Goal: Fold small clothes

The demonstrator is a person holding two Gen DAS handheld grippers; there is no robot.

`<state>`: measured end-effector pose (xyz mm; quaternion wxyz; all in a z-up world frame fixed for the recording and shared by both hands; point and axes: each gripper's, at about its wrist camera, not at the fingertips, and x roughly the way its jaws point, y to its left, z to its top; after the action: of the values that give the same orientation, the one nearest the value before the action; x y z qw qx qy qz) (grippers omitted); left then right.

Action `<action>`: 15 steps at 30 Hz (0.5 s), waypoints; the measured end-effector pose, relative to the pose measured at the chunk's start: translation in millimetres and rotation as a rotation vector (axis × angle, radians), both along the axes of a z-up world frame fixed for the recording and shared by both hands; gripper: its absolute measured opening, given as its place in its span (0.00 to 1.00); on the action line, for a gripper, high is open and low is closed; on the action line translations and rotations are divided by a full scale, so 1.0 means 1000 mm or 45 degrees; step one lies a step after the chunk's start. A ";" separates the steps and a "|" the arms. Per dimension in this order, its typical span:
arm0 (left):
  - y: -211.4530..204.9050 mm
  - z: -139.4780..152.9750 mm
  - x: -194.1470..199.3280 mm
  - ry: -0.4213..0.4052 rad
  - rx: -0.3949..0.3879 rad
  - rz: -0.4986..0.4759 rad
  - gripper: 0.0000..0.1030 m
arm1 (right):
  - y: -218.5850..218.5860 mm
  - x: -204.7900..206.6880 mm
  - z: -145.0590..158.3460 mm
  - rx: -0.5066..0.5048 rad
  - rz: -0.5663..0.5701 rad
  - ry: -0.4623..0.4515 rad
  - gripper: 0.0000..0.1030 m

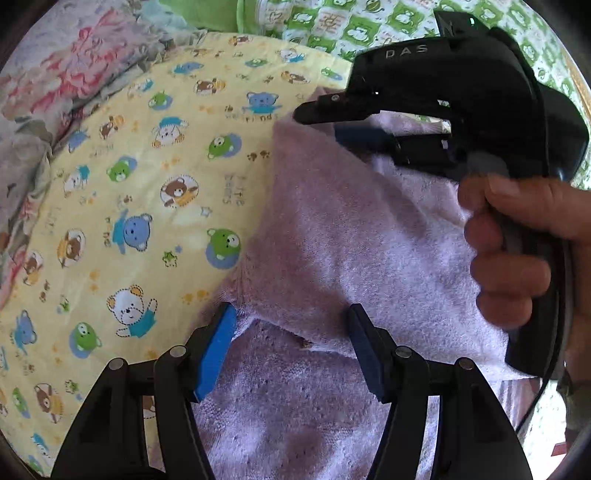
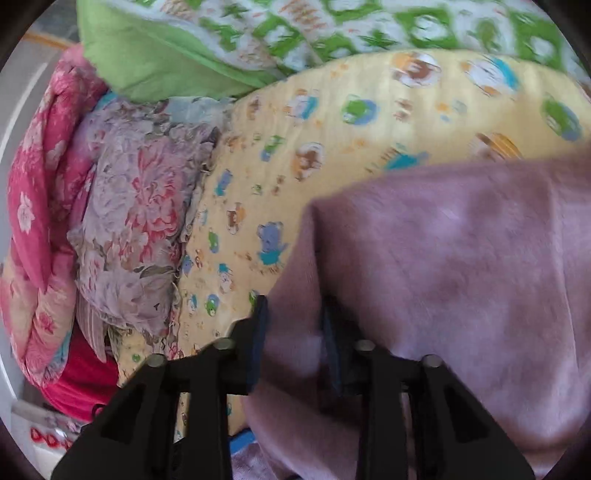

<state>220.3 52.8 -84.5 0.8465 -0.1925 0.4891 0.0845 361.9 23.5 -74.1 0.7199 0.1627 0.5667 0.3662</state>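
A small lilac terry garment (image 1: 332, 229) lies on a yellow bear-print sheet (image 1: 122, 206), with one layer folded over another. My left gripper (image 1: 291, 347) is open, its blue-padded fingers straddling the folded edge near me. My right gripper (image 1: 325, 122) shows in the left wrist view, held by a hand at the garment's far right; cloth lies between its fingers. In the right wrist view the right gripper (image 2: 295, 343) has the lilac cloth (image 2: 443, 266) between its fingers, lifted and draped to the right, the view blurred.
A crumpled floral quilt (image 2: 136, 229) and a pink floral bundle (image 2: 37, 206) lie to the left. A green-and-white patterned blanket (image 2: 332, 33) lies at the far side. The bear-print sheet (image 2: 332, 140) spreads under everything.
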 end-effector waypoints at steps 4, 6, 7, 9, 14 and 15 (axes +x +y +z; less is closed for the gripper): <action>-0.003 -0.002 0.003 -0.008 0.033 -0.006 0.61 | 0.017 0.022 0.033 0.051 0.008 -0.167 0.03; -0.003 -0.003 0.008 -0.001 0.048 -0.004 0.61 | 0.030 0.033 0.042 0.022 0.011 -0.236 0.03; -0.003 -0.003 0.009 0.003 0.055 0.001 0.61 | 0.037 0.037 0.039 -0.003 0.023 -0.241 0.03; -0.003 -0.004 0.012 0.012 0.055 0.011 0.61 | 0.049 0.039 0.026 -0.083 0.050 -0.248 0.03; 0.008 -0.008 0.021 0.035 0.068 0.019 0.66 | 0.035 0.044 0.007 -0.096 -0.030 -0.206 0.05; 0.011 -0.009 0.022 0.034 0.070 0.020 0.66 | 0.029 0.044 0.010 -0.099 -0.062 -0.198 0.06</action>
<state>242.3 63.4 -93.5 0.8441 -0.1719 0.4965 0.1071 405.8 52.7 -64.0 0.7762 0.1194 0.5187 0.3380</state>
